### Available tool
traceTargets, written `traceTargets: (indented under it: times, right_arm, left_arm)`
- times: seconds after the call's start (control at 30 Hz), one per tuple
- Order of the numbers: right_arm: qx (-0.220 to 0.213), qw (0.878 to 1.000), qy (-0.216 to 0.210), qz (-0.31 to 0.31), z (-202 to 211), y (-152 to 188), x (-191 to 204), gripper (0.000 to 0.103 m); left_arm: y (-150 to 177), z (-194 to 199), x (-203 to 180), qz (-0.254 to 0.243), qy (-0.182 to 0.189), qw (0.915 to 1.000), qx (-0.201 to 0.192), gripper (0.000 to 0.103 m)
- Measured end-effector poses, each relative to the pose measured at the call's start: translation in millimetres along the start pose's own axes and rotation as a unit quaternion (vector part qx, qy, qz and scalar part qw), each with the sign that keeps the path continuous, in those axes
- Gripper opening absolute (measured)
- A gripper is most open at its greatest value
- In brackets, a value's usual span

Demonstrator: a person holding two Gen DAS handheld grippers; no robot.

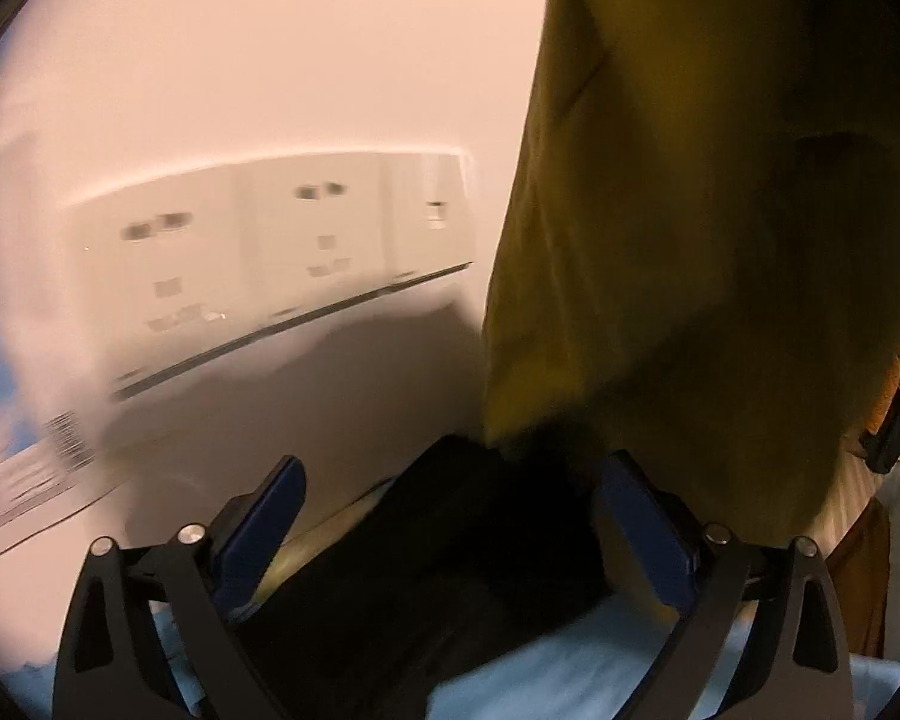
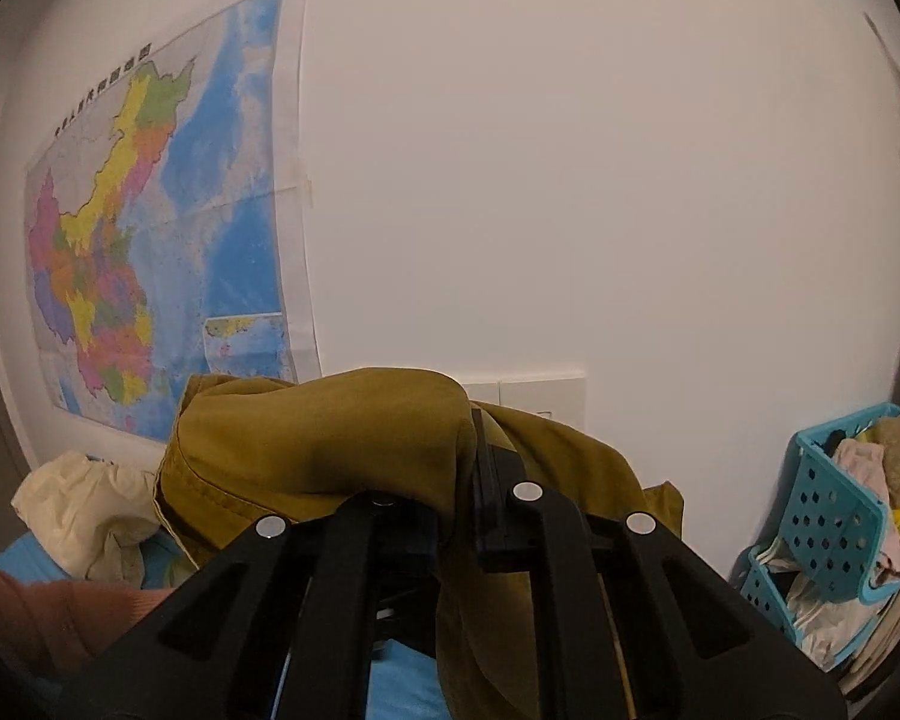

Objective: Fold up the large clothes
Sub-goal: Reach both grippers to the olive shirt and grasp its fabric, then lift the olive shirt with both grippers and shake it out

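Olive garment [image 2: 330, 438] draped over right gripper [image 2: 468, 480] — pinched between its jaws; left gripper [image 1: 450, 516] spread — empty.

Both hand-held tools were built of matte black angular linkage arms with triangular cut-outs, pinned by round silver screws at the joints. The left gripper [image 1: 450, 516] carried dark blue pads on its fingers [image 1: 264, 516]. The right gripper [image 2: 459, 474] showed black fingertips. A pinkish-brown knitted sleeve [image 2: 42, 618] covered the person's forearm.
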State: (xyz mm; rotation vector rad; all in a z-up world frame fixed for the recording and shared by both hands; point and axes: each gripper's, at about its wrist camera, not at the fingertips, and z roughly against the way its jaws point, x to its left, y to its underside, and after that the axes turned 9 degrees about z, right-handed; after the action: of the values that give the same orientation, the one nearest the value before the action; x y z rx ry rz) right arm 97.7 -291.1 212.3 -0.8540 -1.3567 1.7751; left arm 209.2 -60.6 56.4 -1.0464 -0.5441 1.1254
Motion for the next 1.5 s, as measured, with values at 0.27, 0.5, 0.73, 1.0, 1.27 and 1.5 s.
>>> traceTargets:
  times: [0.27, 0.5, 0.73, 1.0, 1.27, 1.5]
  right_arm:
    - [-0.024, 0.999, 0.041, -0.025, 43.5, -5.8, -31.9, 0.007]
    - [-0.108, 0.992, 0.064, -0.013, 140.3, -60.6, -27.0, 0.007]
    - [-0.170, 0.985, 0.013, 0.038, 223.2, -106.8, 35.0, 0.007]
    - [-0.231, 0.965, -0.099, 0.074, 290.5, -130.5, 105.9, 0.007]
    - [-0.152, 0.948, -0.275, 0.043, 221.2, -136.2, 136.4, 0.009]
    - [0.087, 0.926, -0.367, 0.011, -17.4, -47.5, 228.2, 0.010]
  left_arm:
    - [-42.4, -0.4, -8.1, 0.036, 0.007, 0.9992, -0.012, 0.000]
    - [-113.6, 164.1, 6.5, 0.077, 0.006, 0.9808, -0.179, 0.000]
    - [-101.2, 363.3, -4.0, 0.072, -0.019, 0.9548, -0.288, 0.000]
    - [-64.8, 533.5, -75.6, 0.034, -0.105, 0.9228, -0.369, 0.000]
    - [-13.2, 609.8, -90.1, 0.003, -0.233, 0.9077, -0.349, 0.001]
    - [79.6, 552.8, -6.3, 0.091, -0.309, 0.9333, -0.159, 0.001]
